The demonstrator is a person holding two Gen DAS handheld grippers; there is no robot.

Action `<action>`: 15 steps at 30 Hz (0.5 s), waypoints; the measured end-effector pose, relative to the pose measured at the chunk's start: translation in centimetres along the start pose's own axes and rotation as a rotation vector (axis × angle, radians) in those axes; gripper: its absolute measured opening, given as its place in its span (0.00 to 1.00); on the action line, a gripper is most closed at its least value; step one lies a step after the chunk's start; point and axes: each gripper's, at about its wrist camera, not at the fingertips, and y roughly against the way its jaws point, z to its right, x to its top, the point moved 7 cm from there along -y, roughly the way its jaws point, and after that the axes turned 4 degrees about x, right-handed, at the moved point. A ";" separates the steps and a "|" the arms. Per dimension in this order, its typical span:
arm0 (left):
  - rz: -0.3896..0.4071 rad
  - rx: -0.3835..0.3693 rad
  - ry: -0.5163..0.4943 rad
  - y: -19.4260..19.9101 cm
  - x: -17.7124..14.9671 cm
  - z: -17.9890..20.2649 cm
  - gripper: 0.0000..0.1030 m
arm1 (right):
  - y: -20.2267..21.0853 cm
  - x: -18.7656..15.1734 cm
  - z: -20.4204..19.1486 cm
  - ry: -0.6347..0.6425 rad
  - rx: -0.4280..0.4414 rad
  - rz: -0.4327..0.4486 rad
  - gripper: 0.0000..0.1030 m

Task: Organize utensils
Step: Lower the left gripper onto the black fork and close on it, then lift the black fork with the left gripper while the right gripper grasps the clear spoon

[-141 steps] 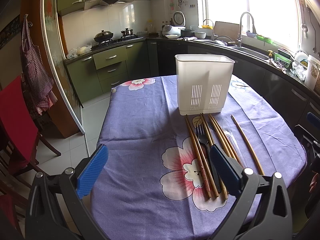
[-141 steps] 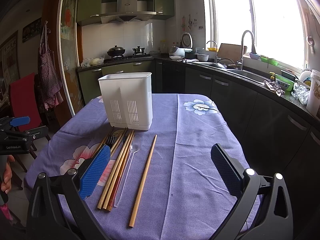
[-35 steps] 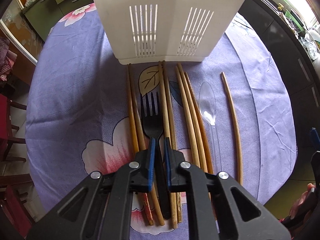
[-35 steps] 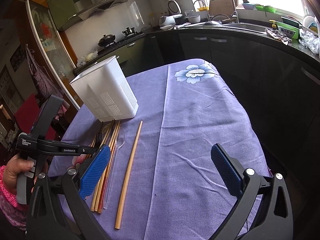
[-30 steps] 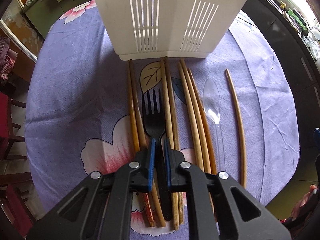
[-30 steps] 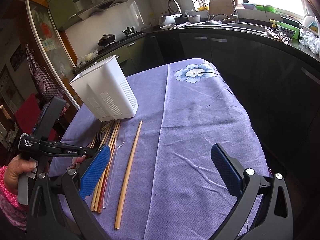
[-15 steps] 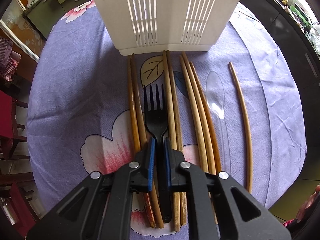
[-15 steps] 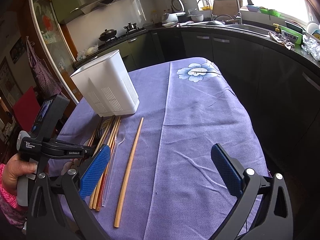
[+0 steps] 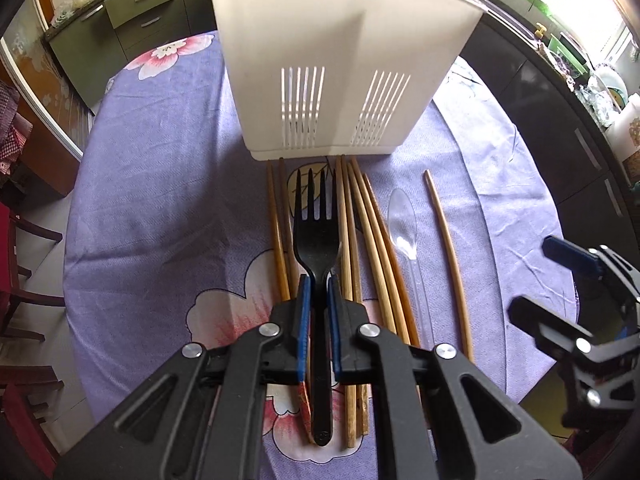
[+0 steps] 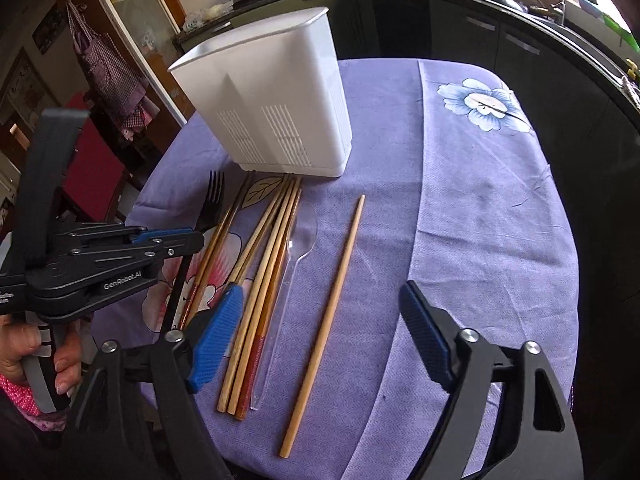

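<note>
Your left hand-held gripper (image 9: 317, 322) is clamped on the black plastic fork (image 9: 316, 232), its blue pads (image 9: 303, 328) pressing both sides of the handle just behind the fork's neck. The fork points tines-forward toward the white slotted utensil holder (image 9: 340, 64), and in the right wrist view it (image 10: 208, 204) stands lifted off the cloth at a slant, its handle running down behind your left hand-held gripper (image 10: 172, 238).

Your right hand-held gripper (image 10: 320, 332) has just been narrowing its jaws. They remain apart, with nothing pressed between them; below the gap lie a single wooden chopstick (image 10: 326, 312) and the handle of the clear plastic spoon (image 10: 298, 240).

On the surface, covered by a purple floral tablecloth (image 10: 480, 220), a bundle of wooden chopsticks (image 10: 260, 276) lies just left of the spoon, their tips touching or nearly touching the base of the holder. Two more chopsticks (image 9: 278, 232) lie on the far side of the fork in the left wrist view. The utensil holder (image 10: 276, 100) stands upright at the head of the row.

Your left hand (image 10: 28, 352) grips the tool's handle at the lower left edge.
</note>
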 end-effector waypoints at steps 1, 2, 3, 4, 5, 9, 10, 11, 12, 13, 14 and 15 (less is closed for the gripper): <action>0.011 -0.005 -0.002 0.4 0.0 -0.1 0.08 | -0.8 0.0 -0.3 -0.007 0.007 -0.032 0.54; 0.019 -0.009 -0.005 0.8 0.0 -0.2 0.08 | -1.7 0.1 -0.4 -0.013 0.012 -0.066 0.46; 0.027 -0.015 -0.007 1.1 0.0 -0.3 0.08 | -2.6 0.1 -0.6 -0.016 0.015 -0.090 0.41; 0.034 -0.020 -0.010 1.4 0.1 -0.3 0.08 | -3.3 0.1 -0.9 -0.017 0.013 -0.112 0.39; 0.040 -0.022 -0.014 1.7 0.0 -0.1 0.08 | -3.9 0.1 -1.0 -0.021 0.014 -0.134 0.38; 0.063 -0.031 -0.020 2.2 0.2 -0.6 0.08 | -4.8 0.1 -1.5 -0.034 0.000 -0.153 0.29; 0.066 -0.033 -0.020 2.3 0.2 -0.7 0.08 | -5.0 0.2 -1.5 -0.034 -0.010 -0.157 0.27; 0.068 -0.034 -0.022 2.3 0.2 -0.8 0.08 | -5.2 0.2 -1.5 -0.034 -0.021 -0.163 0.24; 0.069 -0.036 -0.024 2.2 0.4 -1.1 0.08 | -5.4 0.3 -1.6 -0.036 -0.029 -0.170 0.22; 0.071 -0.039 -0.025 2.2 0.4 -1.2 0.08 | -5.6 0.3 -1.6 -0.036 -0.038 -0.177 0.21; 0.074 -0.041 -0.027 2.2 0.4 -1.3 0.08 | -5.9 0.4 -1.7 -0.034 -0.050 -0.183 0.18; 0.077 -0.043 -0.028 2.2 0.4 -1.3 0.08 | -6.2 0.5 -1.7 -0.036 -0.057 -0.190 0.18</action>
